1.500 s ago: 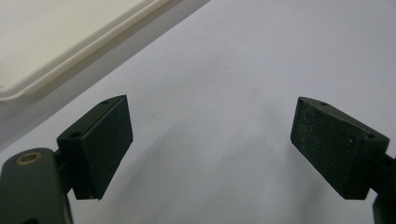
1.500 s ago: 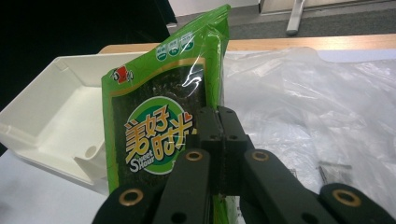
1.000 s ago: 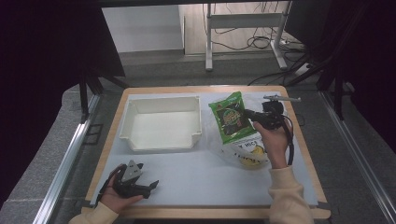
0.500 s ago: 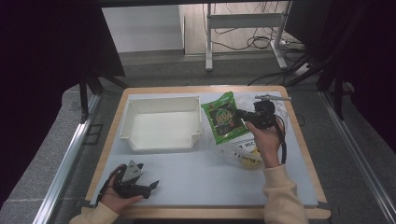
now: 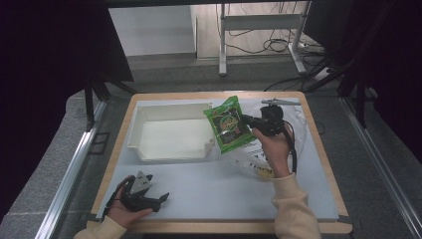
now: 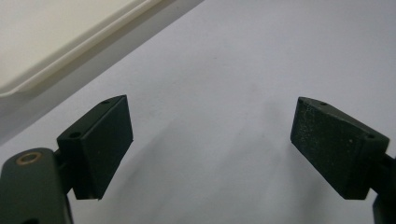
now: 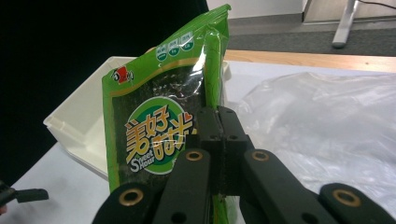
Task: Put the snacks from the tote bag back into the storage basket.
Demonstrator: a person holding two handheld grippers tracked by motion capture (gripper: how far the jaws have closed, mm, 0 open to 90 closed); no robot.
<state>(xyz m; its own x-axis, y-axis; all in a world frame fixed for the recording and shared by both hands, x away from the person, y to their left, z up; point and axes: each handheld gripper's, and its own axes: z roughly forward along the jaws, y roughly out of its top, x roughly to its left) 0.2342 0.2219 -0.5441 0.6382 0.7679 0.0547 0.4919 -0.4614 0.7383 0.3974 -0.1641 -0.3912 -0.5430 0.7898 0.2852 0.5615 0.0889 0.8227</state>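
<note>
The right gripper, clamping the green snack packet, is carrying it leftward to the white tray's right rim. The left gripper is resting wide open near the table's front-left corner.

A white tray sits left of centre in the high view, shallow and rectangular, on the pale mat that covers the wooden-edged table. A crumpled clear plastic bag lies at centre right, with something yellowish inside its lower part, too blurred to name. Beyond the table, at the top of the frame, white metal legs stand on a grey floor with loose cables between them. Dark panels fill the upper left.
</note>
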